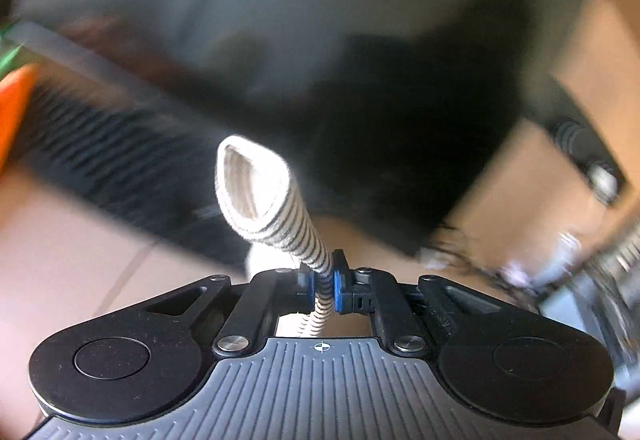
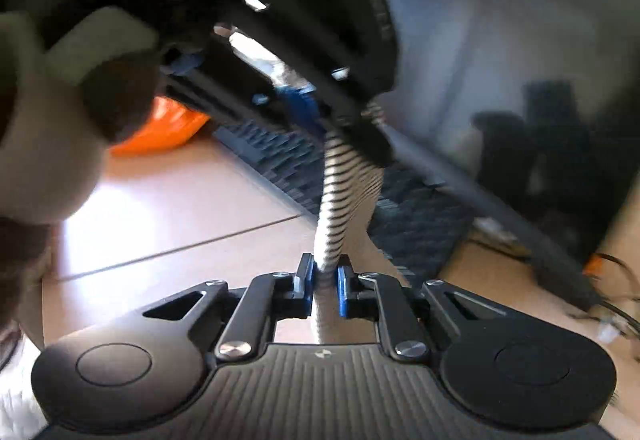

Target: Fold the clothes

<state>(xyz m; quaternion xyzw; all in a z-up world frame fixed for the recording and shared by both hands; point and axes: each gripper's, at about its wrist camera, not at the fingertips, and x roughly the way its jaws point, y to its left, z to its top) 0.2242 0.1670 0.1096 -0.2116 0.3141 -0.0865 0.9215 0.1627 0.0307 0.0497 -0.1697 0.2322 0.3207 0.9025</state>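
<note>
Two claws share one small garment, a cream sock with thin dark stripes, and each pinches a different part of it. In the left wrist view the left claw [image 1: 324,288] has its blue pads pressed together on the striped sock [image 1: 264,196] partway along its length, so the open cuff stands up past the fingertips and shows its pale inside. In the right wrist view the right claw [image 2: 325,290] is likewise clamped on the fabric, and from there the sock runs up toward the black body of the other tool, which suggests the cloth is stretched between the two. Holding it at two points, clear of the pale wooden worktop [image 2: 180,208], looks meant to pull the sock straight so it can be laid flat or doubled over neatly. Both pictures are smeared, so the surroundings are hard to read: a dark ribbed mat [image 1: 116,156] lies on the worktop, and something orange [image 2: 164,128] sits beyond it.
</note>
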